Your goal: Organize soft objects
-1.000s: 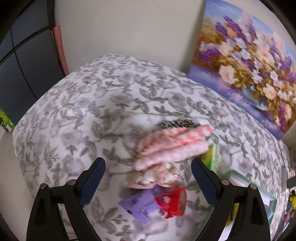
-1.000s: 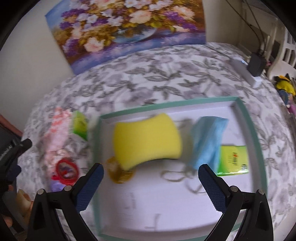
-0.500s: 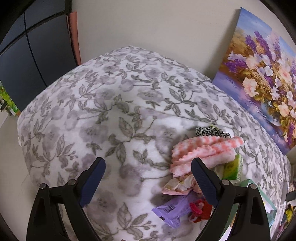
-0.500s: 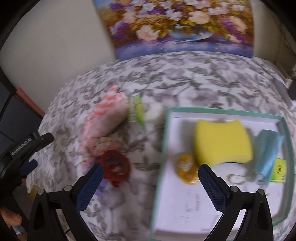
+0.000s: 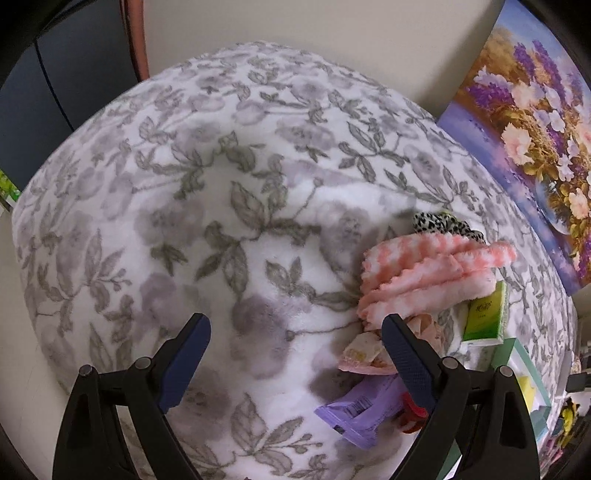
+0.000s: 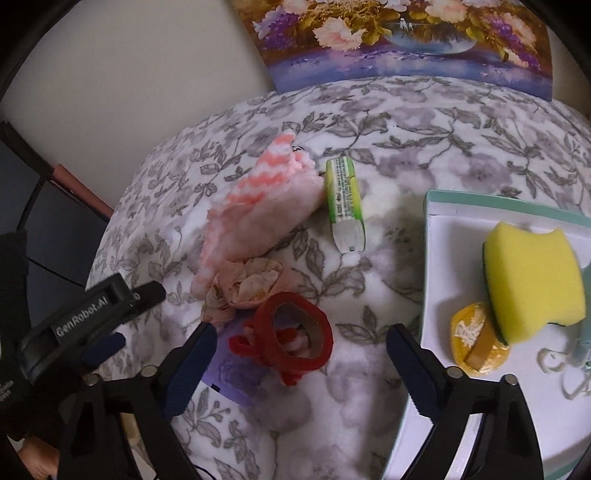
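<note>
A folded pink and white towel [image 6: 255, 218] lies on the floral blanket [image 6: 424, 122]; it also shows in the left wrist view [image 5: 428, 273]. Below it sit a crumpled pink cloth [image 6: 247, 284], a red ring-shaped item [image 6: 295, 339] and a purple packet [image 5: 362, 410]. A green tissue pack [image 6: 343, 199] lies beside the towel. A white tray [image 6: 436, 258] with a green rim holds a yellow sponge [image 6: 535, 284], a yellow round item [image 6: 476, 339] and a blue mask. My right gripper [image 6: 299, 358] is open just above the red item. My left gripper [image 5: 295, 350] is open and empty over bare blanket, left of the pile.
A flower painting [image 6: 406, 33] leans on the wall behind the blanket. A leopard-print scrunchie [image 5: 439, 221] lies behind the towel. The blanket's left edge drops off near a dark cabinet [image 5: 55, 92]. The left gripper's body [image 6: 88, 314] shows at the right wrist view's left.
My right gripper has swung left from over the tray to over the red item and pile. My left gripper has drifted left, so the pile now sits at its right finger.
</note>
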Tool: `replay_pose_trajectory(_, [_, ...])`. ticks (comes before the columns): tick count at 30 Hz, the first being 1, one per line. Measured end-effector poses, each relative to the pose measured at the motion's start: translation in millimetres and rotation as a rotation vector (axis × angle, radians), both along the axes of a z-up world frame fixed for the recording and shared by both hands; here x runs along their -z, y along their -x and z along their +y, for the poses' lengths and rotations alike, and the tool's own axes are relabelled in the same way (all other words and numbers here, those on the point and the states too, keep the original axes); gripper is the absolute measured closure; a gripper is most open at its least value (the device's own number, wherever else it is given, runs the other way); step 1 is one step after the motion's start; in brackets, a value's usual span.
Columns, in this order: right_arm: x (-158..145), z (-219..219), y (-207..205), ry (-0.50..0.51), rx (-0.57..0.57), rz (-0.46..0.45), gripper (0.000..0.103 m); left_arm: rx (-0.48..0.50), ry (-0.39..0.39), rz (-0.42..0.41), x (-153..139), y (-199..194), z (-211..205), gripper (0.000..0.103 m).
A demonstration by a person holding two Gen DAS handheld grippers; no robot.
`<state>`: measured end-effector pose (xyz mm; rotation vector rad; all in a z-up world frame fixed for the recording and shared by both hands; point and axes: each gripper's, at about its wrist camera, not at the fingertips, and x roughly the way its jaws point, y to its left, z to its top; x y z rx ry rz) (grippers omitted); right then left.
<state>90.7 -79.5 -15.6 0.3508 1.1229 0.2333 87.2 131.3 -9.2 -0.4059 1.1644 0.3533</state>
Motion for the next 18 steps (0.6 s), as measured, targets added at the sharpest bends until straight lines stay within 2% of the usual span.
replay_pose_trajectory(5, [9,-4,-8,-0.067,0.019,0.024,0.02,0.041,0.04,0.028,9,-8,-9,0.009])
replay_pose_trajectory(14, [23,-1,-15,-0.093,0.02,0.067,0.035,0.079,0.091,0.024,12,-17,-20,0.009])
replay_pose_trajectory(18, [29,0,-18,-0.11,0.02,0.085,0.036,0.103,0.11,0.032,17,-20,-28,0.009])
